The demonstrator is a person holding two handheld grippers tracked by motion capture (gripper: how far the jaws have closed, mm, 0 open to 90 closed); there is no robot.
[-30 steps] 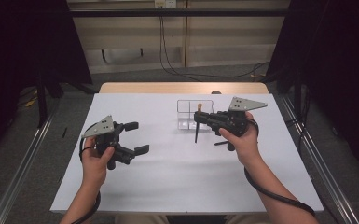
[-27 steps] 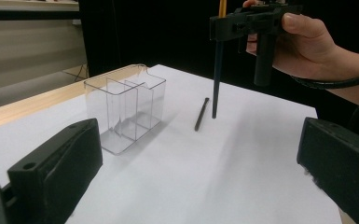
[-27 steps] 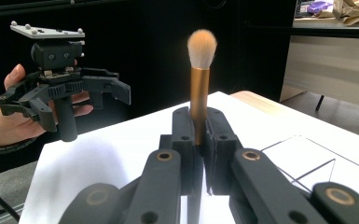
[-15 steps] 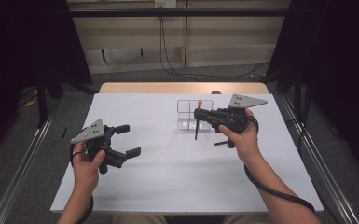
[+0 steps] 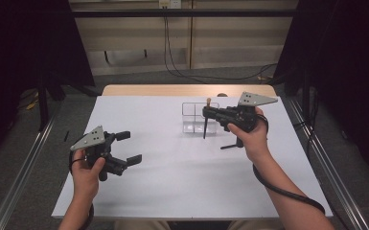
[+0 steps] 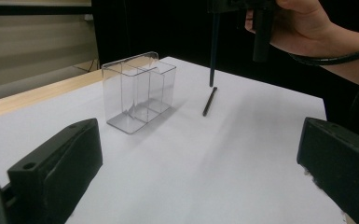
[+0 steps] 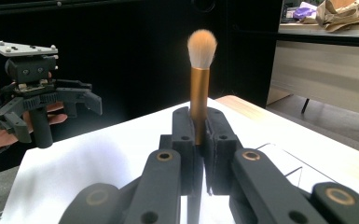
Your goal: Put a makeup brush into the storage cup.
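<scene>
Makeup brush (image 7: 199,84) stands upright, pinched by the closed right claw (image 5: 206,113) above the desk (image 5: 172,182), bristles up, dark handle hanging just in front of the clear organizer (image 5: 196,117). Nearer, wide bare white surface lies between both hands. The left claw (image 5: 127,147) hovers low by the desk's left edge, jaws spread, holding nothing. A black pencil (image 6: 209,101) lies beside the organizer.

Your right gripper (image 7: 199,140) hides the brush (image 7: 199,88) below its ferrule. In the left gripper view the picture's top edge cuts off that brush (image 6: 213,51), so its bristles are lost. The far tabletop (image 5: 172,90) edge hides partly behind the organizer (image 5: 199,117).
</scene>
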